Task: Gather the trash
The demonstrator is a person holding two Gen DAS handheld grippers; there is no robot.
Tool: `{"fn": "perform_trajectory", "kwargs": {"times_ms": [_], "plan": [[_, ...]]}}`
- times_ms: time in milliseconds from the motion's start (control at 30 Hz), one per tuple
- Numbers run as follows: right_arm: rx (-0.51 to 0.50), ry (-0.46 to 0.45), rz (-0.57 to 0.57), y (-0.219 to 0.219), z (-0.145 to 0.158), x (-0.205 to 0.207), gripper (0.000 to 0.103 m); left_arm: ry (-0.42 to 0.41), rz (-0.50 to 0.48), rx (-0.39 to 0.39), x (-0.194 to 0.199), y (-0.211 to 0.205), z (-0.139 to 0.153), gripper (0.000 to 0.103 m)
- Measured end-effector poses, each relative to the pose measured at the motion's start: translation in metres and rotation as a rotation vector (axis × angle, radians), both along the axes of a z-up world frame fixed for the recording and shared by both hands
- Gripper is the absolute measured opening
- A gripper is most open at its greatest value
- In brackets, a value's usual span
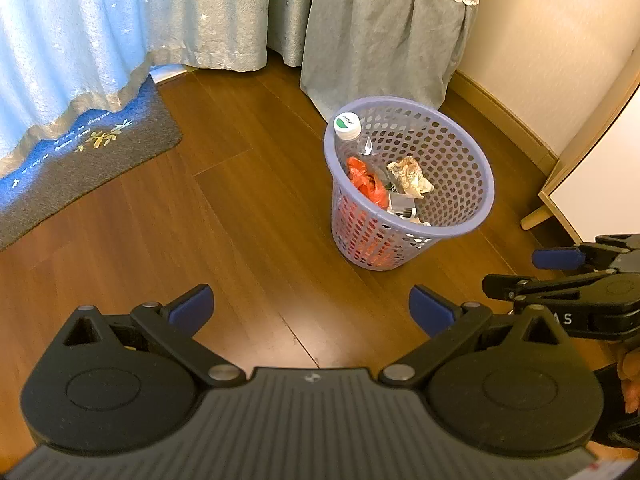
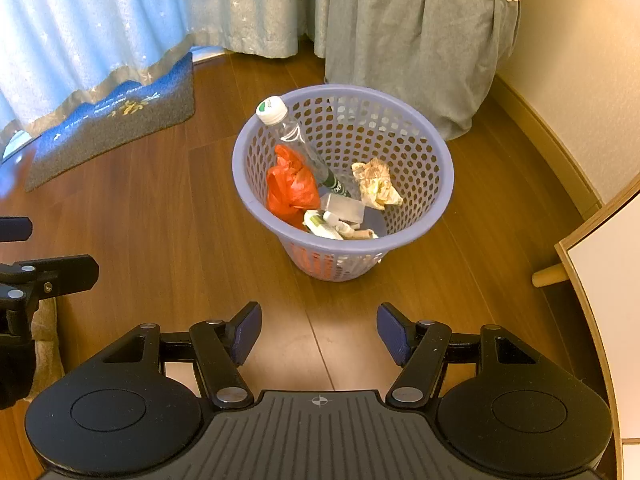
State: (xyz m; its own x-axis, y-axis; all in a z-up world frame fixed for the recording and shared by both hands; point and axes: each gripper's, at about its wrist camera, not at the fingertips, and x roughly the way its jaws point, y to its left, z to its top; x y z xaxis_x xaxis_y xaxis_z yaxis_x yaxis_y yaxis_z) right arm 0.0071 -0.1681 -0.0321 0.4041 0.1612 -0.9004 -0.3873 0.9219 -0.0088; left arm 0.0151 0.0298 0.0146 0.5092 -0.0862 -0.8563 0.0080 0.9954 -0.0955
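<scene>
A lilac perforated waste basket (image 1: 476,168) (image 2: 436,168) stands on the wooden floor. Inside lie a clear plastic bottle (image 1: 347,125) (image 2: 280,118) with a white cap leaning on the rim, a red plastic bag (image 1: 366,182) (image 2: 292,186), a crumpled paper wad (image 1: 410,176) (image 2: 376,184) and several small packages. My left gripper (image 1: 310,312) hovers open over bare floor, short of the basket and to its left. My right gripper (image 2: 319,334) is open too, empty, just in front of the basket. The right gripper's fingers (image 1: 558,258) show at the left view's right edge.
A grey-blue door mat (image 1: 80,160) (image 2: 112,120) lies at the left under pale curtains (image 1: 120,20). A grey cloth-covered piece of furniture (image 1: 380,40) (image 2: 420,40) stands behind the basket. A light wooden cabinet with a leg (image 1: 560,192) (image 2: 592,256) is at the right by the wall.
</scene>
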Motion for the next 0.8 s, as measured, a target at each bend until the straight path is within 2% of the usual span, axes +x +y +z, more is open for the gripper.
{"fn": "perform_trajectory", "kwargs": {"times_ms": [800], "plan": [[0.022,-0.002,0.013,0.0030,0.0033,-0.0023,0.061,0.015,0.006,0.043,-0.0006,-0.0012,-0.0072,0.102]]}}
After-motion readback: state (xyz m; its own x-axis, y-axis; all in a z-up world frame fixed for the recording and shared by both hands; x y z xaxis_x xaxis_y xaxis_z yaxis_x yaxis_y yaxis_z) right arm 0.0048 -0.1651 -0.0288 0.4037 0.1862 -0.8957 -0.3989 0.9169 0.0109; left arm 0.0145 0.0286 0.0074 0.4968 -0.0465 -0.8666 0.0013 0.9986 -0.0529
